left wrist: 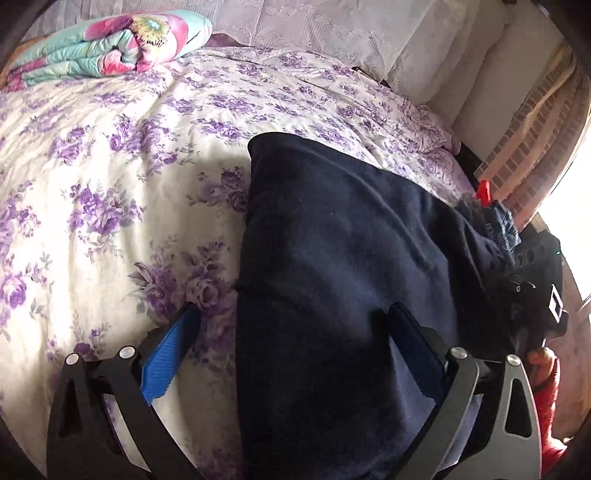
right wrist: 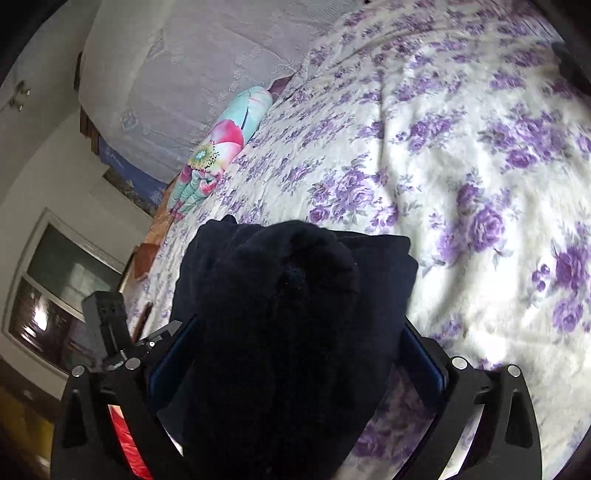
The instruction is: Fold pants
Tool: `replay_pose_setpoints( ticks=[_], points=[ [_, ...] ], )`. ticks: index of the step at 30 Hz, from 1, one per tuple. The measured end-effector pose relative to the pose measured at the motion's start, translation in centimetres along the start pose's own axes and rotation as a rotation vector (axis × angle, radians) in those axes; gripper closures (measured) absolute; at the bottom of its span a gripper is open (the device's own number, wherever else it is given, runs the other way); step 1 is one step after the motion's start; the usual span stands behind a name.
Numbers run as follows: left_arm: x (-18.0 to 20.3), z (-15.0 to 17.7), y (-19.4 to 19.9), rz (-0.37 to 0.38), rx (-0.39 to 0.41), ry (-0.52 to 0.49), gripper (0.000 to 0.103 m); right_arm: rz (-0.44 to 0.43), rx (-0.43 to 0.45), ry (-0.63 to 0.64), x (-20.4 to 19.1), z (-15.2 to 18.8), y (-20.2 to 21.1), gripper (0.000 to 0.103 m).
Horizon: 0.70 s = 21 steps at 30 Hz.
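Dark navy pants [left wrist: 343, 236] lie folded on the bed's purple-flowered cover [left wrist: 110, 177]. My left gripper [left wrist: 295, 314] is open over their near end, the left finger on the cover and the right finger on the cloth. In the right wrist view a bunched part of the pants [right wrist: 280, 295] fills the gap between the wide-set fingers of my right gripper [right wrist: 295, 325]; whether the pads press the cloth is hidden. The right gripper also shows at the right edge of the left wrist view [left wrist: 535, 280].
A rolled flowered quilt [left wrist: 110, 44] lies at the far left of the bed, also in the right wrist view [right wrist: 218, 147]. A lace-covered headboard [left wrist: 332, 26] stands behind. A brick wall [left wrist: 532, 140] and bed edge lie right. A window [right wrist: 55, 295] is left.
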State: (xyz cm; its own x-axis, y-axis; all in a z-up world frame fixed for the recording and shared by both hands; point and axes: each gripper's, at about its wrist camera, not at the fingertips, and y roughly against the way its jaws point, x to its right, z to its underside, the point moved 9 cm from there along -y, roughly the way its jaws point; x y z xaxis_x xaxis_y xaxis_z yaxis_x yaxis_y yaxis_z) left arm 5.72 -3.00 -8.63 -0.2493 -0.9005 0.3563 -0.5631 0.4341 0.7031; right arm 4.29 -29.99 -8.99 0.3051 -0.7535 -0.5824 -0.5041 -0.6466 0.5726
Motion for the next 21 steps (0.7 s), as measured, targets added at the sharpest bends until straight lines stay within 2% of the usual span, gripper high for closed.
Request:
replay_pose_setpoints(
  ticks=[1, 3, 6, 9, 11, 13, 15, 19, 21],
  points=[
    [0.4, 0.2, 0.0, -0.06, 0.011, -0.036, 0.004, 0.032, 0.01, 0.037, -0.2, 0.2, -0.2, 0.003],
    [1.0, 0.2, 0.4, -0.158, 0.044, -0.1, 0.004, 0.042, 0.012, 0.037, -0.1, 0.1, -0.2, 0.003],
    [1.5, 0.2, 1.1, -0.251, 0.085, -0.156, 0.004, 0.054, 0.038, 0.002, 0.4, 0.0, 0.6, 0.004],
    [1.8, 0.3, 1.7, -0.309, 0.112, -0.187, 0.004, 0.143, 0.151, -0.007, 0.8, 0.2, 3.5, 0.004],
    [2.0, 0.2, 1.9, -0.343, 0.125, -0.208, 0.004, 0.202, 0.267, 0.028, 0.1, 0.0, 6.0, 0.004],
    [2.2, 0.3, 2.1, -0.373, 0.135, -0.227, 0.004, 0.239, 0.352, 0.135, -2.0, -0.4, 8.0, 0.003],
    [2.4, 0.3, 2.4, -0.403, 0.147, -0.246, 0.004, 0.259, 0.382, 0.283, -5.1, -0.7, 8.6, 0.004],
    [2.8, 0.2, 2.6, -0.449, 0.163, -0.275, 0.004, 0.292, 0.373, 0.537, -10.6, -0.8, 6.5, 0.004],
    [3.0, 0.2, 2.7, -0.46, 0.167, -0.28, 0.004, 0.305, 0.348, 0.623, -12.2, -0.2, 4.7, 0.004]
  ],
)
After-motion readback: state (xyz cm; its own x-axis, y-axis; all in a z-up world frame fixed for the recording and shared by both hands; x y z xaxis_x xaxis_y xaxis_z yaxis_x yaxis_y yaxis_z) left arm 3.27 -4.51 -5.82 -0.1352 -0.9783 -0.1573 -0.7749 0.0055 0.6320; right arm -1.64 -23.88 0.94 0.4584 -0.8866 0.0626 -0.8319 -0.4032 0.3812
